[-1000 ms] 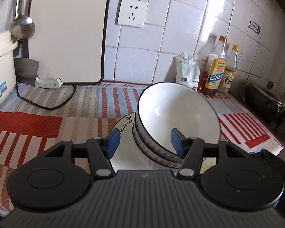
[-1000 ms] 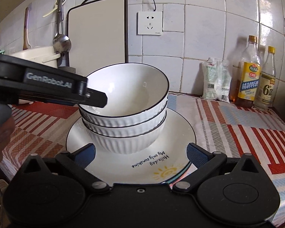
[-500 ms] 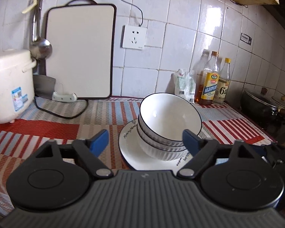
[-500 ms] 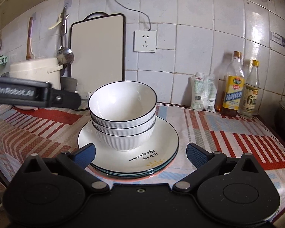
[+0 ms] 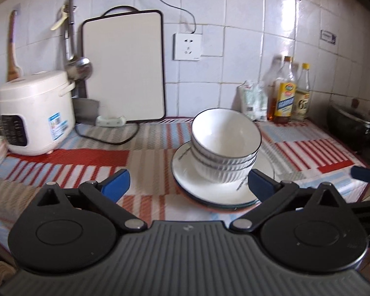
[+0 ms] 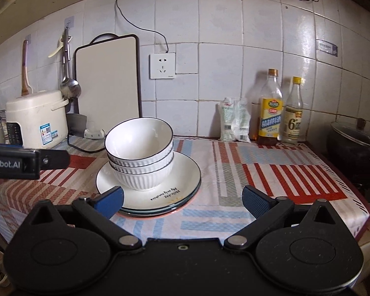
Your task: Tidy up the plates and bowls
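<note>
Three nested white ribbed bowls (image 6: 139, 157) stand upright on stacked plates (image 6: 185, 180).

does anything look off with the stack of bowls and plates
Slightly. The bowls are nested upright but sit left of centre on the top plate, and the plates beneath are a little offset, their rims fanned out at the front. Nothing spilled or visibly chipped. Both tools are clear of the stack.

Glossy glazed ceramic is seen on the ribbed bowls (image 6: 139, 159) and plates (image 6: 182, 180); a matt woven cloth (image 6: 271, 170) is spread beneath; shiny tiles (image 6: 259, 56) at twelve o'clock.
</note>
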Demonstrator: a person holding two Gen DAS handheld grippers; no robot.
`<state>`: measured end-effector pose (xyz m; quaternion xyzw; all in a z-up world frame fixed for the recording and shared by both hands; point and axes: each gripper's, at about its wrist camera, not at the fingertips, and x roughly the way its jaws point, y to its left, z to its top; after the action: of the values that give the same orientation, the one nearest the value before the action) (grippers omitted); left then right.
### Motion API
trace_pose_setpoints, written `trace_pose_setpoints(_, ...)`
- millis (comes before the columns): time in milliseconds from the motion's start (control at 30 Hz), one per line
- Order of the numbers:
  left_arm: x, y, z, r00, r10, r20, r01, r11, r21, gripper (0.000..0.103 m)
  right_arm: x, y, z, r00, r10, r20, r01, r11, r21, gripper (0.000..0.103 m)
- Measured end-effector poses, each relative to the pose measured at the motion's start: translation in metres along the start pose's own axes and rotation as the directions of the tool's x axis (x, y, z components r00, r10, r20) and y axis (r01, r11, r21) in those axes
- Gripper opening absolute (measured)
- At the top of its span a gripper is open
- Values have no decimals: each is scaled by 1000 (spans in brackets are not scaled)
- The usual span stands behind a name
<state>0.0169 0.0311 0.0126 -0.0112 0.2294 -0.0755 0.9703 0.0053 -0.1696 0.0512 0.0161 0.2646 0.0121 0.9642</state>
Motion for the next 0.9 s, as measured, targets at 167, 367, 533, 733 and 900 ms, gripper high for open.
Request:
trace_pose_setpoints(167,-18,-5,-14,999,22,31,-22,1000,14,103,-22,-4,-8,998,-59,-4,59,998,23,103)
trace_pose_setpoints(367,-26,-13,-24,996,65,60,-66,998,9,103,-36,-5,-14,994,-111,-2,111,993,30,103)
trace_pose_setpoints(533,-24,-12,-28,989,132,61,-131,991,-19,103,-43,-1,-16,992,-128,8,128,992,13,103)
trace_pose_setpoints(733,-26,-12,-37,983,170,64,-170,985,-6,103,-49,2,-15,991,-130,21,130,991,12,103)
trace_pose_setpoints(900,-24,-14,-42,979,195,57,-195,981,-3,103,-48,2,-18,987,-161,27,160,987,14,103)
